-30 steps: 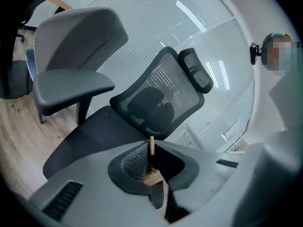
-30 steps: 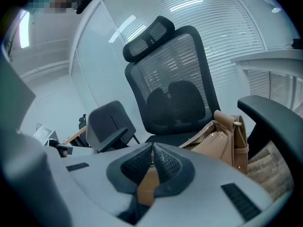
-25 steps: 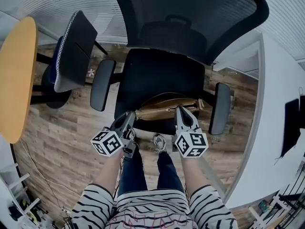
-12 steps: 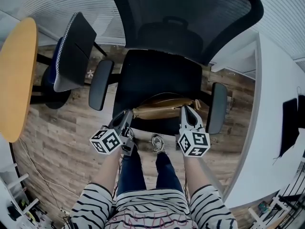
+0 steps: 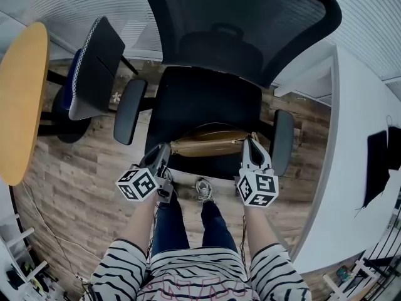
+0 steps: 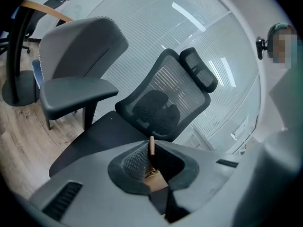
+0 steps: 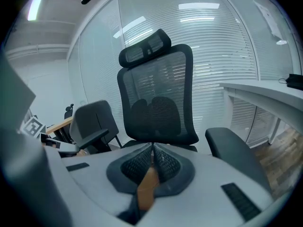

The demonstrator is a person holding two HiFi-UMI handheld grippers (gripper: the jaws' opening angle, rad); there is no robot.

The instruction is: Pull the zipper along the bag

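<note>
Slim tan leathery bag lies across the padded black seat of a mesh-backed chair. Left gripper fingers are nipped tight on a thin tan tab. Right gripper fingers are pinched on a flat tan strip, and it's slid further toward the bag's right end than before.

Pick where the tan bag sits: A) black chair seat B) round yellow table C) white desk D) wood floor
A: the bag lies across the front of the seat.
</note>
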